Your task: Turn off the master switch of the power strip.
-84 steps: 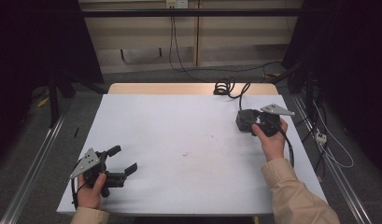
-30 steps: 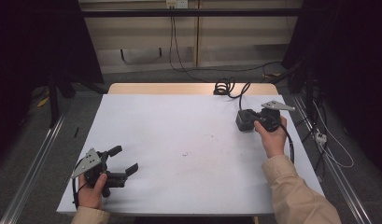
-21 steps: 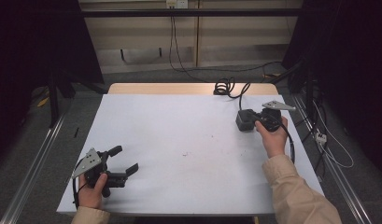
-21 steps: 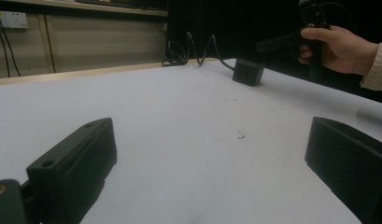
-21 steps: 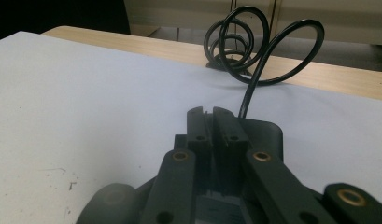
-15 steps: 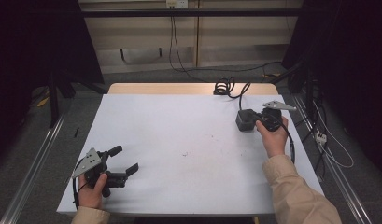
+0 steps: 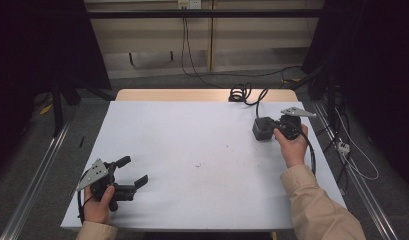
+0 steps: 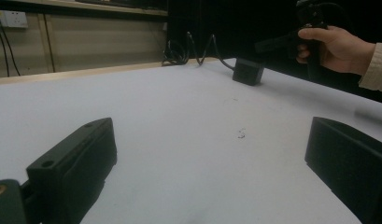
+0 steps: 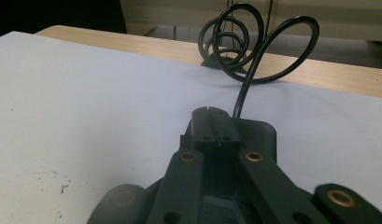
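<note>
A small black box (image 7: 262,130) with a cable lies on the white table (image 7: 202,145) at the right; it also shows in the left gripper view (image 8: 248,71). My right gripper (image 7: 273,127) is held just over it, jaws pressed together with nothing visible between them. In the right gripper view its shut tips (image 9: 210,113) sit above the black box (image 9: 265,133). My left gripper (image 7: 133,171) rests near the table's front left corner, wide open and empty, with bare table between its jaws (image 8: 212,177).
A coiled black cable (image 7: 240,93) runs from the box to the table's wooden far edge (image 7: 202,94); it appears as loops (image 9: 230,44) in the right gripper view. A few small dark specks (image 7: 198,165) mark the table's middle. Metal rails flank the table.
The right hand has shifted slightly farther from the person, staying by the black box. Over the last second nothing visibly moves. The left gripper has stayed put.
</note>
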Available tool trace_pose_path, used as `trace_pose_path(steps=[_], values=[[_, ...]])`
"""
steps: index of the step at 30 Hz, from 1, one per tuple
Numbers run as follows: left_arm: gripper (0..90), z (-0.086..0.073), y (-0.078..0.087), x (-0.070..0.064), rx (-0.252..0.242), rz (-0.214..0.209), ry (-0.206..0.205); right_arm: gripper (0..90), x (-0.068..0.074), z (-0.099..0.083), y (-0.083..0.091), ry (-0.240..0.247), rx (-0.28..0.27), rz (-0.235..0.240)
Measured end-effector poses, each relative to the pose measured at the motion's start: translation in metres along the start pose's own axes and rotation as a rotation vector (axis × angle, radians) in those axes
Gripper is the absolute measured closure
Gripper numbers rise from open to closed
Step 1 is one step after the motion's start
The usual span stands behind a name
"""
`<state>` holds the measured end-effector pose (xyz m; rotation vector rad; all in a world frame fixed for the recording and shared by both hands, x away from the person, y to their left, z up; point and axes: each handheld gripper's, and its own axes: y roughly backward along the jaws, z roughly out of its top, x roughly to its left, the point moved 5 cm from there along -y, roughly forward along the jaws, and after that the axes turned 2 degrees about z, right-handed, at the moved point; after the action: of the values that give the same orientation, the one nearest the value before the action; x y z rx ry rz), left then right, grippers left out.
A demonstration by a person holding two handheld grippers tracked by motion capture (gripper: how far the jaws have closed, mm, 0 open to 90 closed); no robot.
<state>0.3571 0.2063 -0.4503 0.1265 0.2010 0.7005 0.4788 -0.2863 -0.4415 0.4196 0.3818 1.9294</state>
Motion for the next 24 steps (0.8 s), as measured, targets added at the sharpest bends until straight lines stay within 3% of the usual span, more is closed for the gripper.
trace_pose_path(steps=[24], values=[[1.8, -0.0003, 0.0004, 0.0004, 0.002, 0.0, 0.001, 90.0, -0.0044, -0.0032, -0.0049, 0.009, 0.02, -0.014]])
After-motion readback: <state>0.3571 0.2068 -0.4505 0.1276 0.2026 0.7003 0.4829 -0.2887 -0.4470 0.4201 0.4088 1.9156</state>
